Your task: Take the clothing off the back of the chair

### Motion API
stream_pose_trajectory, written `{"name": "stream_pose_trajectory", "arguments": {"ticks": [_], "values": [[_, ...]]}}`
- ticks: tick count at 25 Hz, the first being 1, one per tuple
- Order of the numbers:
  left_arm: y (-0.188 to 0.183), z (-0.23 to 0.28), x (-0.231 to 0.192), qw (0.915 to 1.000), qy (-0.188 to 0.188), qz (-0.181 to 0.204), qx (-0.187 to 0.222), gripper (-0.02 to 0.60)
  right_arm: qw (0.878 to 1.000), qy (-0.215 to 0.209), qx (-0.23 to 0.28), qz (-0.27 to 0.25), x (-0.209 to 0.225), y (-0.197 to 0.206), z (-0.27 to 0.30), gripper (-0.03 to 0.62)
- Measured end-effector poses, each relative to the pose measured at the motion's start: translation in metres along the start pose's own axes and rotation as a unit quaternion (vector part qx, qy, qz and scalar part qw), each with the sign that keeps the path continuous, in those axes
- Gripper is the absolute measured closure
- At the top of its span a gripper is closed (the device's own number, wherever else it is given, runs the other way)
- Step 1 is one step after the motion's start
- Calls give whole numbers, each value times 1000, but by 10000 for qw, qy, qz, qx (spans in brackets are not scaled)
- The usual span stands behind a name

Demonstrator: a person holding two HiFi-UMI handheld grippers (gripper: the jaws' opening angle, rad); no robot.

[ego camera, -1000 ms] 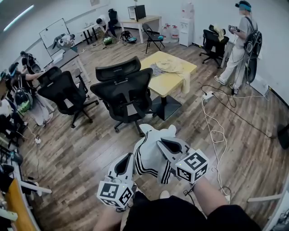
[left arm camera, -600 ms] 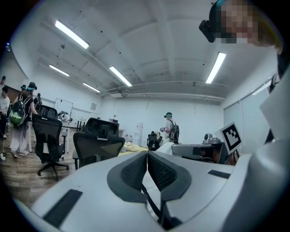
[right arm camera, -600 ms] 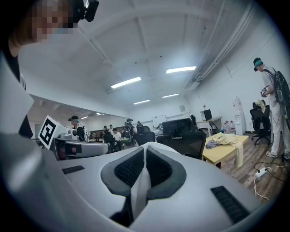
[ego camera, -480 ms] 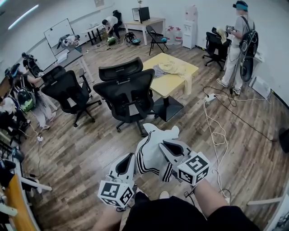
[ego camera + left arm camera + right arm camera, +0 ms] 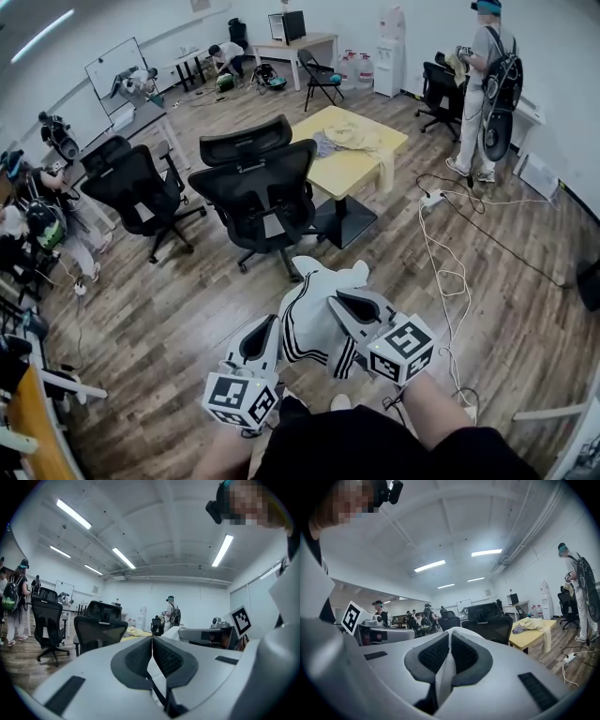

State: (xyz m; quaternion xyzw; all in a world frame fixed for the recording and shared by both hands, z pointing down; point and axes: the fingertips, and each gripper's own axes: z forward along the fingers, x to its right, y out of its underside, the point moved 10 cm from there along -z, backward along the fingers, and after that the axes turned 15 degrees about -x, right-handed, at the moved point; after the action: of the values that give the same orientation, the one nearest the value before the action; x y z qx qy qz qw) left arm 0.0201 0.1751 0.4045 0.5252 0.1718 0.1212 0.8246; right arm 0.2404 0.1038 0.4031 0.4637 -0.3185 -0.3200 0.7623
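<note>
Head view: left tool, right tool pinch striped garment.

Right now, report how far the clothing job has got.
Done: the chair back is bare and the striped garment is off it. In hand: the left gripper and right gripper are both shut on the striped garment. Left: nothing on that chair; perhaps only putting it down somewhere.

Brown wood-plank floor, white walls, long ceiling strip lights, yellow square bench behind a black mesh office chair, whiteboard far left.
</note>
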Motion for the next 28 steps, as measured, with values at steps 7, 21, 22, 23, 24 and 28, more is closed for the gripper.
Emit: {"name": "stream_pose_trajectory", "arguments": {"ticks": [7, 21, 22, 23, 24, 28], "values": [[1, -2, -2, 10000, -6, 10, 4, 561, 10000, -53, -32, -66, -3, 3, 5, 566], [5, -13, -3, 10000, -85, -16, 24, 561, 9999, -119, -57, -82, -11, 5, 8, 566], [5, -14, -2, 10000, -93, -12, 29, 561, 9999, -103, -56, -70, -12, 5, 7, 566], [6, -15, -2, 9999, -100, -5, 33, 561, 9999, -102, -55, -68, -13, 5, 7, 566], [6, -17, -2, 9999, -106, 0, 36, 561, 9999, -115, -53, -78, -14, 5, 6, 566], [8, -22, -2, 9999, -140, -5, 44, 561, 9997, -196, -56, -145, -18, 6, 8, 566]]}}
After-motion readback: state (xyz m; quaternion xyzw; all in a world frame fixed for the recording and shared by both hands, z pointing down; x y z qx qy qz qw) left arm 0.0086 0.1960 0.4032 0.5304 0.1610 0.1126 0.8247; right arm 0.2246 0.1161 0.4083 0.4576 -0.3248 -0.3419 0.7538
